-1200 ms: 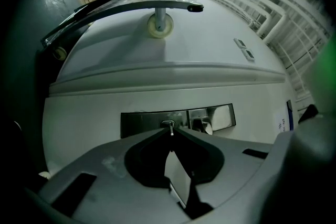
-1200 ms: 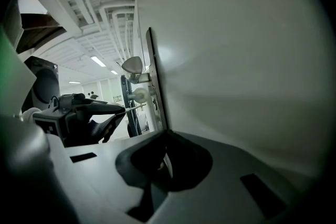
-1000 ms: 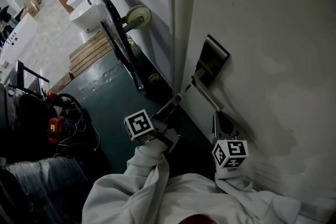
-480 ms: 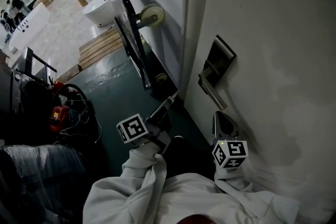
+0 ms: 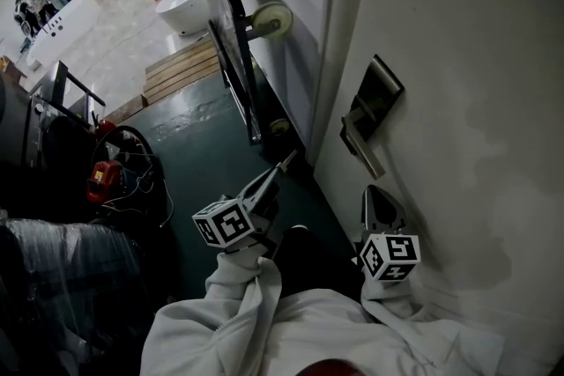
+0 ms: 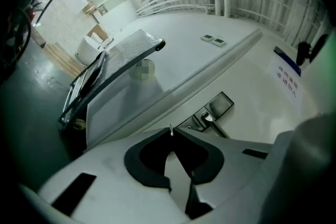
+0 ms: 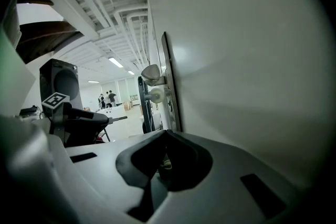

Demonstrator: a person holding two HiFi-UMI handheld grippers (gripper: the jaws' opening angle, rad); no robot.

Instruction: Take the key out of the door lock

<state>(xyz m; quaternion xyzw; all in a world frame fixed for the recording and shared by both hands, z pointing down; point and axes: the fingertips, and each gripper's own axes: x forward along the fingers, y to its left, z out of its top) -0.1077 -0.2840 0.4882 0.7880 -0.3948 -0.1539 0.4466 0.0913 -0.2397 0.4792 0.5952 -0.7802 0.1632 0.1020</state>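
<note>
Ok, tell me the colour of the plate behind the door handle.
Dark metallic grey plate on a white door, clearest in the head view.

From the head view, open air runs from the left gripper [image 5: 285, 159] up to the lock plate [image 5: 382, 91] at its 2 o'clock, with nothing crossing it. The door handle [image 5: 363, 147] juts off the door [image 5: 467, 48] at that gripper's 3 o'clock. Just below the handle, the right gripper [image 5: 377, 192] sits close against the door face. At 11 o'clock the trolley frame [image 5: 236, 57] hems that side in. Bare green floor [image 5: 189, 150] at 9 o'clock ends in a tangle of cables [image 5: 132, 180].
</note>
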